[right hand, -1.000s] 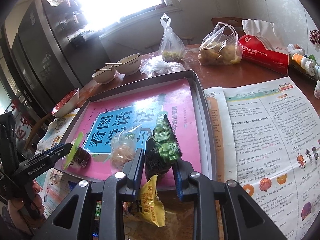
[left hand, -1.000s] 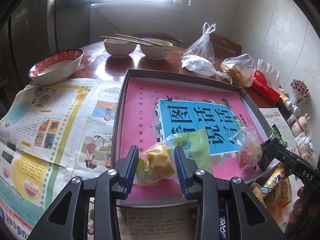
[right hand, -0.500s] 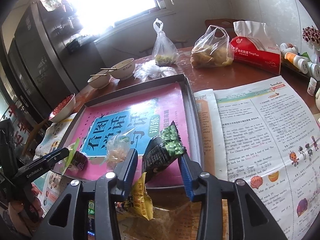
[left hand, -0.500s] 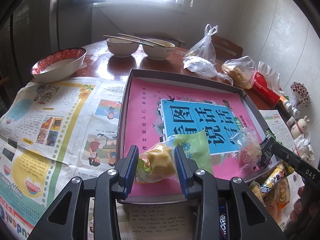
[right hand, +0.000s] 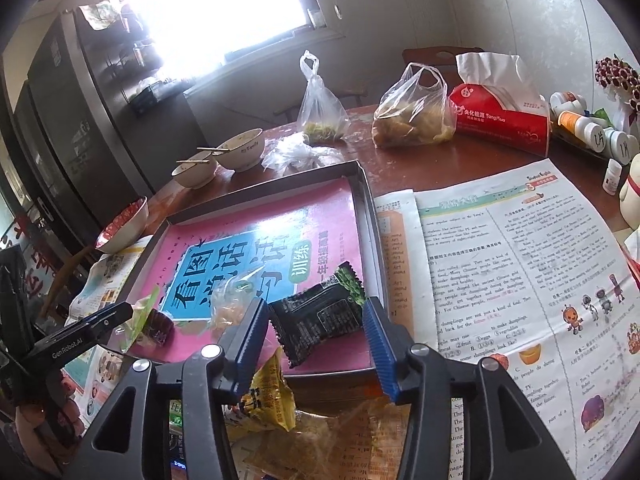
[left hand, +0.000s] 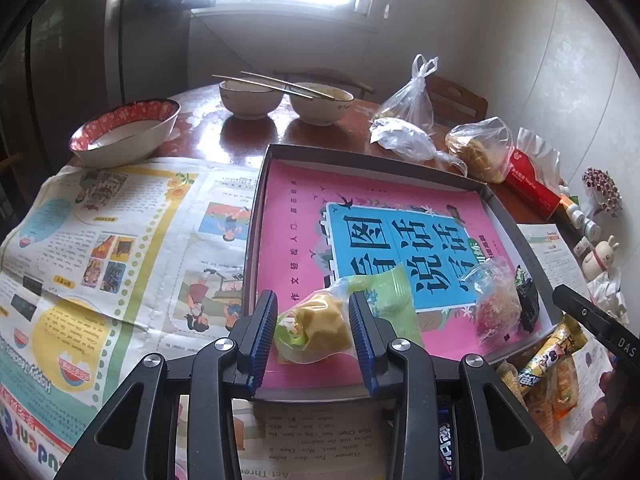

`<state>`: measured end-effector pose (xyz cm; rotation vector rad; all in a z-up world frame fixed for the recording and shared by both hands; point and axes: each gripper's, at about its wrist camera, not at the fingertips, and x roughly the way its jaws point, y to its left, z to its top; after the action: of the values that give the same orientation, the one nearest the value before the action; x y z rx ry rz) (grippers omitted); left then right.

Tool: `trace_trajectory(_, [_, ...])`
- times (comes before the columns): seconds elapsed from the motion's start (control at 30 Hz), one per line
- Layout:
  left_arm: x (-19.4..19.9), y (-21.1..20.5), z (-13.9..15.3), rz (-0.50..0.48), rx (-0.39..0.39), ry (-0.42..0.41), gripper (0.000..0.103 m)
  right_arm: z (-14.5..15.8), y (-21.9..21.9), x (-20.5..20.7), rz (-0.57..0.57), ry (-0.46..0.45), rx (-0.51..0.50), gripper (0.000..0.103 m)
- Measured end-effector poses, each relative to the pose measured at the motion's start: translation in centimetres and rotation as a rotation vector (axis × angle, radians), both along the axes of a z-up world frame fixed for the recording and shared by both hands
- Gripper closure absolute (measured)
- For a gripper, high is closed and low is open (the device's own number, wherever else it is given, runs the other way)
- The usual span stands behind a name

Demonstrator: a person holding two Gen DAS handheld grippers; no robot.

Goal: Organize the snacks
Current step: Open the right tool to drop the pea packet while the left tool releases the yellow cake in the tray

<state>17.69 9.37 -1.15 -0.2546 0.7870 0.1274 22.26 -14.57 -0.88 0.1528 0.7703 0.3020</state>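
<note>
My left gripper (left hand: pixel 313 330) is shut on a clear-and-green packet with a yellow snack (left hand: pixel 320 326), held over the near edge of the grey tray (left hand: pixel 256 216) lined with a pink book. My right gripper (right hand: pixel 314 334) is open; a black-and-green snack packet (right hand: pixel 320 316) lies between its spread fingers on the tray's near right corner (right hand: pixel 370 216). A clear packet of reddish snack (left hand: pixel 496 304) lies on the tray between the two. The left gripper also shows in the right wrist view (right hand: pixel 80 334).
Loose snack packets (right hand: pixel 268 396) lie on newspaper in front of the tray. Bowls with chopsticks (left hand: pixel 286 98), a red-rimmed bowl (left hand: pixel 124 130), plastic bags (right hand: pixel 412 114), a red tissue pack (right hand: pixel 500 116) and bottles (right hand: pixel 588 128) stand around the table's far side.
My right gripper has opened and let go of the black-and-green packet, which now lies flat on the tray. My left gripper has stayed shut on the yellow snack packet.
</note>
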Motion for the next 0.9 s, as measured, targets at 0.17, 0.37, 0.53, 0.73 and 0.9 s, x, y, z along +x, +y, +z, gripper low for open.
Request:
trace_trajectory(0.17, [-0.2, 0.0, 0.3, 0.003, -0.001, -0.01, 0.065, 0.3, 0.1, -0.2, 0.006, -0.01, 0.0, 0.053])
trace_trajectory(0.37, [-0.5, 0.1, 0.6, 0.007, 0.001, -0.016, 0.065, 0.6, 0.2, -0.5, 0.009, -0.024, 0.0, 0.05])
trace_trajectory(0.53, [-0.8, 0.1, 0.9, 0.011, -0.001, -0.026, 0.064, 0.9, 0.1, -0.9, 0.007, -0.035, -0.001, 0.049])
trace_trajectory(0.73, [-1.3, 0.2, 1.6, 0.008, -0.022, -0.041, 0.056, 1.4, 0.0, -1.3, 0.009, -0.05, 0.004, 0.046])
trace_trajectory(0.9, [-1.7, 0.1, 2.2, 0.006, -0.026, -0.056, 0.052, 1.7, 0.1, -1.7, 0.015, -0.06, 0.007, 0.043])
